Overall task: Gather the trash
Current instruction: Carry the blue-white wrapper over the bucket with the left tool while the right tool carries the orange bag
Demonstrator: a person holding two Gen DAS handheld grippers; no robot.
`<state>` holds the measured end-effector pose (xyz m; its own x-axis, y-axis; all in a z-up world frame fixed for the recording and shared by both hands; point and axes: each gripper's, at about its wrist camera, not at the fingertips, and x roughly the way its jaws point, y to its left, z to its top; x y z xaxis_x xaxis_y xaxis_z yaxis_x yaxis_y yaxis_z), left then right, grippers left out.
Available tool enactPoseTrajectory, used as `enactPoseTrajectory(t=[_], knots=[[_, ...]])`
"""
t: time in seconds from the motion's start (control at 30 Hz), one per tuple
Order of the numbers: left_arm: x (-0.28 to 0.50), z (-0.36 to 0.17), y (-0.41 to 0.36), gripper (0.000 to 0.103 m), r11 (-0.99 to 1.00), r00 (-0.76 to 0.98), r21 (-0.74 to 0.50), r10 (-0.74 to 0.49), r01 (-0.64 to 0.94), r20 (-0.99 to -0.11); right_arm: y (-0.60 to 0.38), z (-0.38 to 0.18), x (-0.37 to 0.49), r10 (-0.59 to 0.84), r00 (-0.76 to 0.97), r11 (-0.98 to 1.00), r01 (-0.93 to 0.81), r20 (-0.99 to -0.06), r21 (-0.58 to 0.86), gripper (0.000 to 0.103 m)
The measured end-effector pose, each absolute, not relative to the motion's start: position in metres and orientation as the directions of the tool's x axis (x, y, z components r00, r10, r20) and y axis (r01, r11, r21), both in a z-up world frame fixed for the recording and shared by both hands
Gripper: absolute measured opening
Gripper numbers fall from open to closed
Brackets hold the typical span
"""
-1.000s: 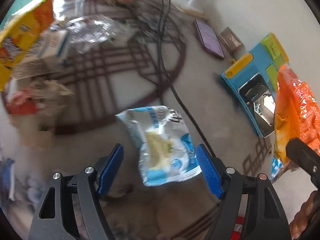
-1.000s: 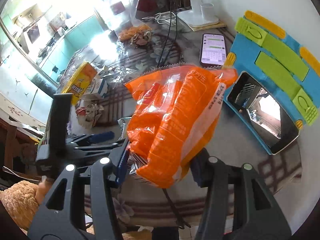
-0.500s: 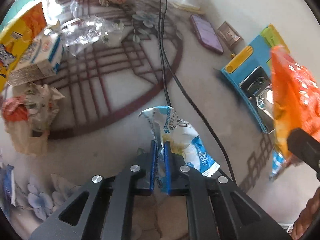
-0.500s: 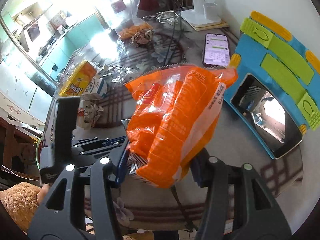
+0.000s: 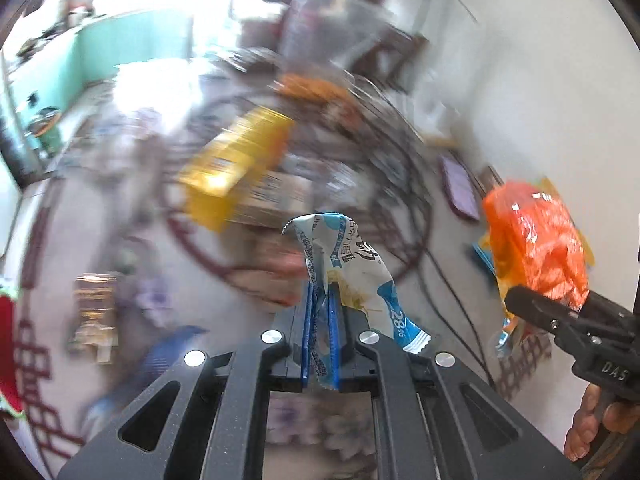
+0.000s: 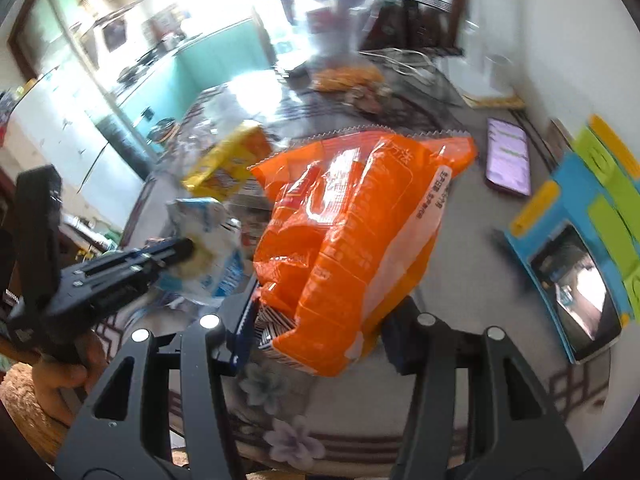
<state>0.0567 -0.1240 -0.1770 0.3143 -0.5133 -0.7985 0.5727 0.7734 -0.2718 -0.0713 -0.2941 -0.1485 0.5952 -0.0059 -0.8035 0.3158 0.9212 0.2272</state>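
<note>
With the left gripper (image 5: 320, 320) clamped on the light, crinkly blue-and-white wrapper (image 5: 344, 268) at 6 o'clock and the right gripper (image 6: 320, 320) grasping the soft orange bag (image 6: 352, 248), pinch flat edges, since slick film likely slips.

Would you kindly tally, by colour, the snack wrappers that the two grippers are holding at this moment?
Orange wrappers: 1, the orange bag between the fingers of the right gripper.
Blue-and-white wrappers: 1, the blue-and-white packet pinched in the left gripper.
Total: 2 wrappers held, one in each gripper.
</note>
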Motion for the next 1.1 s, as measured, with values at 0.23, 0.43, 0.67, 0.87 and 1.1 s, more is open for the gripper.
enactPoseTrajectory(t=[0.23,0.43,0.67,0.87,1.1], knots=[[0.076,-0.156,-0.04,0.005,0.86,0.442,-0.243,-0.45,0.449,-0.776,-0.247,-0.141,-0.034,0.045,0.604,0.957,0.203,-0.795,0.209,0.05],[0.089,-0.152,0.015,0.005,0.9,0.492,-0.24,-0.404,0.363,-0.771,-0.202,-0.132,0.001,0.101,0.614,0.973,0.104,-0.783,0.208,0.05],[0.103,-0.152,0.074,0.005,0.93,0.527,-0.242,-0.358,0.278,-0.771,-0.139,-0.124,0.033,0.157,0.619,0.981,-0.011,-0.77,0.192,0.05],[0.114,-0.153,0.124,0.005,0.948,0.549,-0.239,-0.317,0.211,-0.773,-0.087,-0.119,0.062,0.2,0.612,0.979,-0.097,-0.766,0.178,0.05],[0.13,-0.158,0.182,0.006,0.966,0.571,-0.227,-0.255,0.121,-0.781,-0.029,-0.123,0.089,0.243,0.591,0.969,-0.177,-0.769,0.17,0.05]])
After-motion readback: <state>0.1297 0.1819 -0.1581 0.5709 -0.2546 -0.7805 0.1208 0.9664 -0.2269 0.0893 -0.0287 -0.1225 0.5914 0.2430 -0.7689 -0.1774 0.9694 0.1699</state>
